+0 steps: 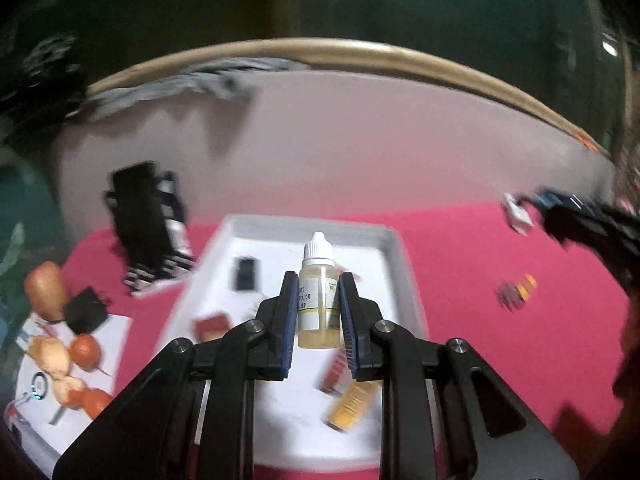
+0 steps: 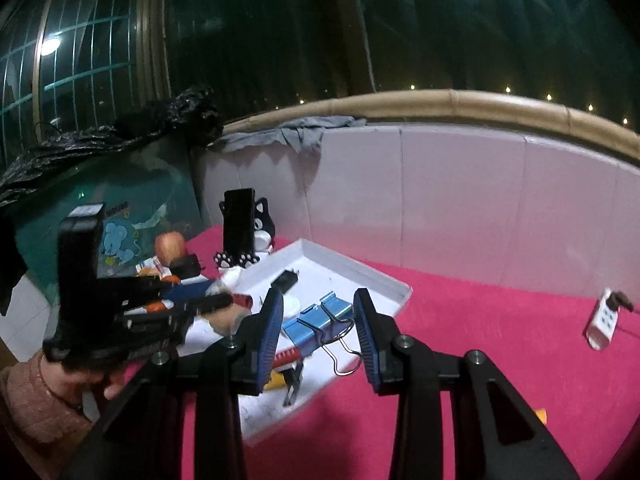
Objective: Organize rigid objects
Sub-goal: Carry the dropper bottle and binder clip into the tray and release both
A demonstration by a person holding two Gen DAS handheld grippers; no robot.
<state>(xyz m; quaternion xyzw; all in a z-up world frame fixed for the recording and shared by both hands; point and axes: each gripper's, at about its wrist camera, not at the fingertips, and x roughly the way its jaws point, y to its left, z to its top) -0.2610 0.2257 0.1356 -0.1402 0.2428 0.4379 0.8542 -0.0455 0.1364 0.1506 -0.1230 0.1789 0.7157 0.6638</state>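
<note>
My left gripper (image 1: 319,312) is shut on a small dropper bottle (image 1: 318,300) of yellowish liquid with a white cap, held upright above the white tray (image 1: 394,248). Small items lie in the tray: a black block (image 1: 245,273), a red box (image 1: 212,327), an orange bottle (image 1: 352,402). My right gripper (image 2: 320,332) is open, its fingers on either side of a blue binder clip (image 2: 316,322); whether the clip rests in the tray (image 2: 384,280) or is lifted I cannot tell. The left gripper (image 2: 120,304) shows at the left in the right wrist view.
The tray sits on a pink cloth (image 1: 460,248). A black-and-white cat phone stand (image 2: 248,228) stands behind the tray. Toy food (image 1: 60,344) lies at the left. A white power strip (image 2: 602,320) lies at the right. A small dark and orange item (image 1: 516,292) lies on the cloth. A white wall (image 2: 440,192) stands behind.
</note>
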